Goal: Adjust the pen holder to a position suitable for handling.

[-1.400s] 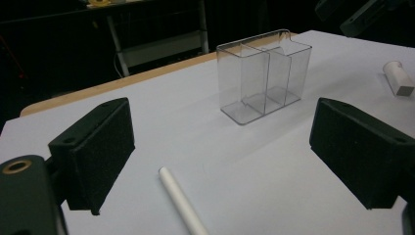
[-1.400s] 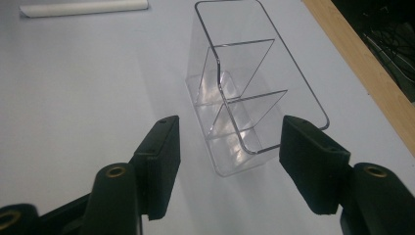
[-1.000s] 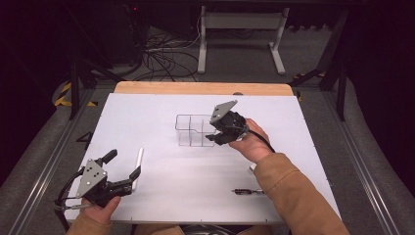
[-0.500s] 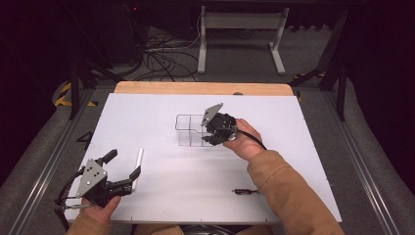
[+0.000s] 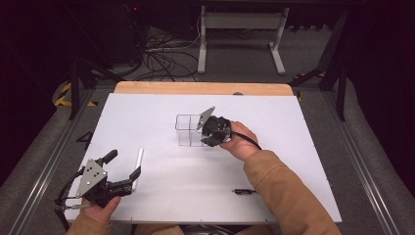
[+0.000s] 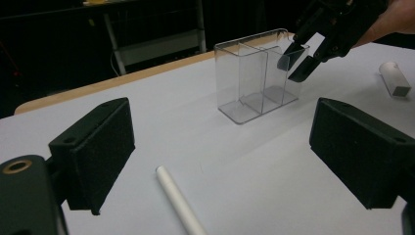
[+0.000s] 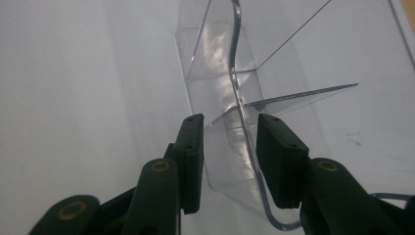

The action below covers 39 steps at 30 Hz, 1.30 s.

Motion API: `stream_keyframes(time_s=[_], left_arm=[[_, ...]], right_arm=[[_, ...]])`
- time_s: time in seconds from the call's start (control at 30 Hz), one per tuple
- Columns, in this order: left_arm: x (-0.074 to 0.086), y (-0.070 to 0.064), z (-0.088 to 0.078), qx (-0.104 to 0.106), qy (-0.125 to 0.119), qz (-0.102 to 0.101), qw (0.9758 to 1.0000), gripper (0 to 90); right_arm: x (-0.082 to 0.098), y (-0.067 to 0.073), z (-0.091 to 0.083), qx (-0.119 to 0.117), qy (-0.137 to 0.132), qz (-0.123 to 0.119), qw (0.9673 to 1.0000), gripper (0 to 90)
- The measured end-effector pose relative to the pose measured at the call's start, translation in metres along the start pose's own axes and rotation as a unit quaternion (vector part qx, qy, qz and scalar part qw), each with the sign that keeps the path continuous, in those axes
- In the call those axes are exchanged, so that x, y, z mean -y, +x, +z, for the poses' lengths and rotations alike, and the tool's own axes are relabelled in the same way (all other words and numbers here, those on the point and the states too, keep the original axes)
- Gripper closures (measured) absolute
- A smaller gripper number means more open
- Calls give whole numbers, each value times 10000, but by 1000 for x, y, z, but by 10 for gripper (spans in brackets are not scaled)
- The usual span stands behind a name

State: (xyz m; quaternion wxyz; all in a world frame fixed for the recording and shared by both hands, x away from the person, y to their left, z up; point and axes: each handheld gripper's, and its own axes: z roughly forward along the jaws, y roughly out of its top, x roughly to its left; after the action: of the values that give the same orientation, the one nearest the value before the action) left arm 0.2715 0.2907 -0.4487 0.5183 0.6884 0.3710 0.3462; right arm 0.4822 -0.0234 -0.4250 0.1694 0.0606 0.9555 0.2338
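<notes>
A clear plastic organizer (image 5: 188, 131) with several compartments stands near the middle of the white table (image 5: 293, 127). My right gripper (image 5: 209, 135) comes down over its right end. In the right gripper view the jaws (image 7: 227, 142) straddle the end wall of the organizer (image 7: 215, 58). They have just been closing and small gaps remain on both sides, so the pads are not pressing. My left gripper (image 5: 124, 163) rests at the front left, open and holding nothing. A white stick (image 5: 138, 164) lies beside it, and the same stick (image 6: 178, 203) is between the jaws (image 6: 225, 152) in the left gripper view.
A small dark item (image 5: 243, 191) lies near the front edge, beside the right sleeve. A short white cylinder (image 6: 394, 78) lies on the table right of the organizer (image 6: 249, 83). The wooden table edge (image 5: 195, 88) runs along the far side; beyond it are cables and a stand.
The right hand has moved left and down onto the organizer's end, and its jaws have narrowed around the wall. The left gripper and the stick have stayed put.
</notes>
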Motion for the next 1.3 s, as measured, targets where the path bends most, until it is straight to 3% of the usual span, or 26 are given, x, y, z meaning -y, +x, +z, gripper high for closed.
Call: stream_keyframes(time_s=[0.2, 0.3, 0.53, 0.63, 0.73, 0.87, 1.0, 1.3], left_arm=[[0, 0, 0, 8, 5, 5, 10000, 103], [0, 1, 0, -4, -16, 9, 10000, 103], [0, 0, 0, -3, -10, 3, 10000, 103], [0, 1, 0, -6, -11, 4, 10000, 103], [0, 1, 0, -16, -21, -5, 10000, 103], [0, 1, 0, -6, -8, 6, 10000, 103], [0, 0, 0, -7, 1, 9, 10000, 103], [0, -1, 1, 10, 5, 18, 10000, 103]], right_arm=[[0, 2, 3, 55, 124, -129, 9998, 714], [0, 2, 1, 53, 69, -52, 9999, 747], [0, 4, -2, -90, 121, -188, 9997, 792], [0, 6, -7, -440, 125, -155, 9988, 868], [1, 9, -11, -372, 168, -299, 9987, 880], [3, 14, -28, -556, 52, -330, 9979, 880], [5, 26, -41, -782, 111, -397, 9961, 879], [17, 51, -44, -1225, 244, -600, 9903, 874]])
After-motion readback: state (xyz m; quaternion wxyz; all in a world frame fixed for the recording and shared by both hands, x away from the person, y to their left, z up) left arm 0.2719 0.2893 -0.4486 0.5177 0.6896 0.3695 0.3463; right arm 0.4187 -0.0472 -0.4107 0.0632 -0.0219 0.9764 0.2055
